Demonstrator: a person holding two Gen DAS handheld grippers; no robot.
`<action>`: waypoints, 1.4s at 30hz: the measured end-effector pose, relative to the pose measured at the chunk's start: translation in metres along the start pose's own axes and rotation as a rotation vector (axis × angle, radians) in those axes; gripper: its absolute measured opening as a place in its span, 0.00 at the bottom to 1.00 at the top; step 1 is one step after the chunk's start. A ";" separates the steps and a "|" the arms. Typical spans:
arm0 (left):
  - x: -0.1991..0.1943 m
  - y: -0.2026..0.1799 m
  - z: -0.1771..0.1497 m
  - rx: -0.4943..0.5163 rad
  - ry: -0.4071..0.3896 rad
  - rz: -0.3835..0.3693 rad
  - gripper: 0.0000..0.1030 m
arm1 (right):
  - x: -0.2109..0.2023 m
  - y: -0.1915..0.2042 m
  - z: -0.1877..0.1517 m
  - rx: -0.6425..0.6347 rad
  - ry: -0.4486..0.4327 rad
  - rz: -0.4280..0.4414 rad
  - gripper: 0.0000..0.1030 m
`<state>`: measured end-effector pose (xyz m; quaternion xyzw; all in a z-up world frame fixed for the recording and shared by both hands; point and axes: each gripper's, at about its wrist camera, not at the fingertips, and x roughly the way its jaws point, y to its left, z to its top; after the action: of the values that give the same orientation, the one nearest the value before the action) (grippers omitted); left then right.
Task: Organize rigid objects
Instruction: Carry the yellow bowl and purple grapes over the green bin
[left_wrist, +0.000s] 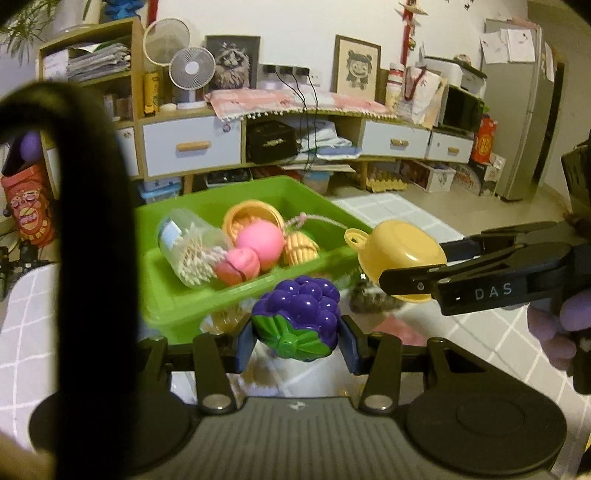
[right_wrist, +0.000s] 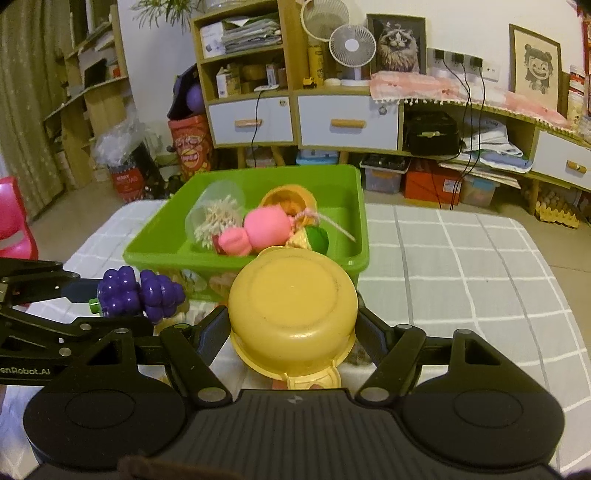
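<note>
1. Left gripper (left_wrist: 297, 341) is clamping a purple toy grape bunch (left_wrist: 297, 317), just in front of green bin (left_wrist: 177, 306).
2. Right gripper (right_wrist: 291, 325) is clamping a yellow toy pot (right_wrist: 291, 310), upside down, near bin's front rim.
3. Bin is sitting on checked tablecloth (right_wrist: 461, 266), w/ toys inside.

"das" on the right hand-held gripper (left_wrist: 410, 284); "enrobot.ai" on the left hand-held gripper (right_wrist: 122, 295).

Purple toy grapes (left_wrist: 297, 317) and a yellow toy pot (right_wrist: 293, 321) (bottom facing the camera) are held, seemingly just before the green bin (right_wrist: 332, 177).
</note>
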<state>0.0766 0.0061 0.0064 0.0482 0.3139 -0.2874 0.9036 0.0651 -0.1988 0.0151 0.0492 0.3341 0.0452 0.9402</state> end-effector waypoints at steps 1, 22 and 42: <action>-0.001 0.001 0.003 -0.002 -0.005 0.005 0.23 | 0.001 0.000 0.002 0.007 -0.004 -0.001 0.74; 0.047 0.044 0.031 -0.173 0.033 0.212 0.23 | 0.048 -0.014 0.042 0.198 -0.035 0.028 0.74; 0.060 0.057 0.027 -0.252 0.031 0.279 0.22 | 0.071 -0.001 0.047 0.196 -0.036 0.027 0.74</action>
<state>0.1607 0.0168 -0.0131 -0.0178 0.3517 -0.1169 0.9286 0.1503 -0.1946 0.0069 0.1464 0.3193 0.0243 0.9360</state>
